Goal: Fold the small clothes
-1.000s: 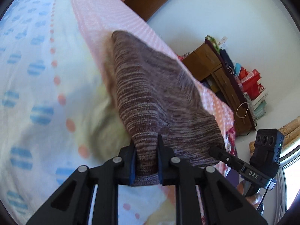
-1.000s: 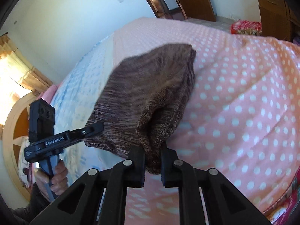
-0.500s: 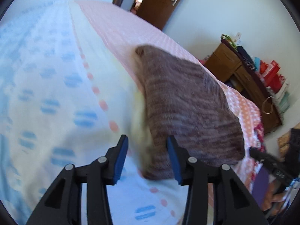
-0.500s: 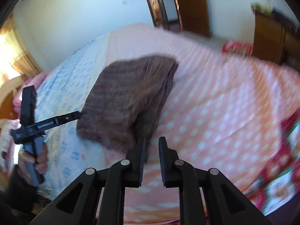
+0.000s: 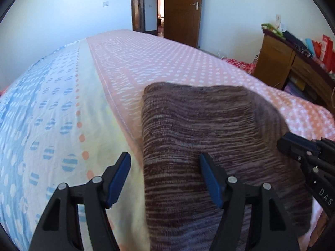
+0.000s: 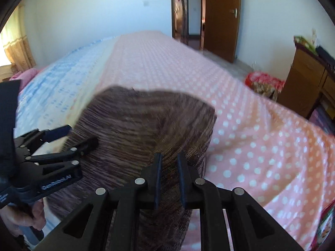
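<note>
A brown striped knit garment (image 5: 209, 125) lies folded flat on the bed, its near edge hanging toward me; it also shows in the right wrist view (image 6: 146, 125). My left gripper (image 5: 165, 163) is wide open and empty, its jaws straddling the garment's left edge just above it. It also shows in the right wrist view (image 6: 80, 136). My right gripper (image 6: 169, 156) has its jaws a narrow gap apart over the garment's near right corner, and no cloth shows between them. Its tip shows in the left wrist view (image 5: 293, 146).
The bed has a pink polka-dot cover (image 6: 251, 125) on the right and a blue-patterned sheet (image 5: 41, 115) on the left. A wooden cabinet (image 5: 293, 69) stands at the right wall. A brown door (image 5: 180, 10) stands open behind the bed.
Both grippers let go of the garment, which dropped flat on the bed. The left jaws opened wide; the right opened slightly. Both pulled back and levelled out.
</note>
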The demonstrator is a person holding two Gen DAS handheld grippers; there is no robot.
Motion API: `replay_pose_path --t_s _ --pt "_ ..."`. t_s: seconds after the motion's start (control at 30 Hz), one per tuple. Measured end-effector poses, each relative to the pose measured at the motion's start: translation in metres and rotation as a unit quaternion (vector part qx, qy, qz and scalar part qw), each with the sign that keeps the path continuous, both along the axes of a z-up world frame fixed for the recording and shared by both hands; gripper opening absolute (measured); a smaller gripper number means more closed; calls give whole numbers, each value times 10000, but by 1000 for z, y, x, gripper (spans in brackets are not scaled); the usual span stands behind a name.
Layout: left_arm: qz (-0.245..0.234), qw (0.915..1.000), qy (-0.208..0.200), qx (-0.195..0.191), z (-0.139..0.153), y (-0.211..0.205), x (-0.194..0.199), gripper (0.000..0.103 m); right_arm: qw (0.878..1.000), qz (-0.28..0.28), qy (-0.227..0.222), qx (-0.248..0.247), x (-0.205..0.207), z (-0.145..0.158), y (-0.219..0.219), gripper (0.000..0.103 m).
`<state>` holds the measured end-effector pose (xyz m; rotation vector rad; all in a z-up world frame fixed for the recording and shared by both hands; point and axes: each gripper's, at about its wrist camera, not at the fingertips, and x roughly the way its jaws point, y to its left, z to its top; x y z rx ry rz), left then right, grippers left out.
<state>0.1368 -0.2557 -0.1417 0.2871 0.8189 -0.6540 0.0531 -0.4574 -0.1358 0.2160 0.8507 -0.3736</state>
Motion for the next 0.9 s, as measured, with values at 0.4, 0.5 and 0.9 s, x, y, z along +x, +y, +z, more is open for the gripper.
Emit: replay_pose_path --t_s 0.4,0.5,0.9 --pt "122 9992 -362 120 0 11 -6 87 9970 -227 -597 -429 -31 18 16 15" --pt "46 9977 -627 244 9 16 -19 87 9935 -297 -908 -619 -65 39 40 17" --pt "-28 9952 -968 162 45 59 -84 103 9917 -699 -984 -445 -153 51 79 59"
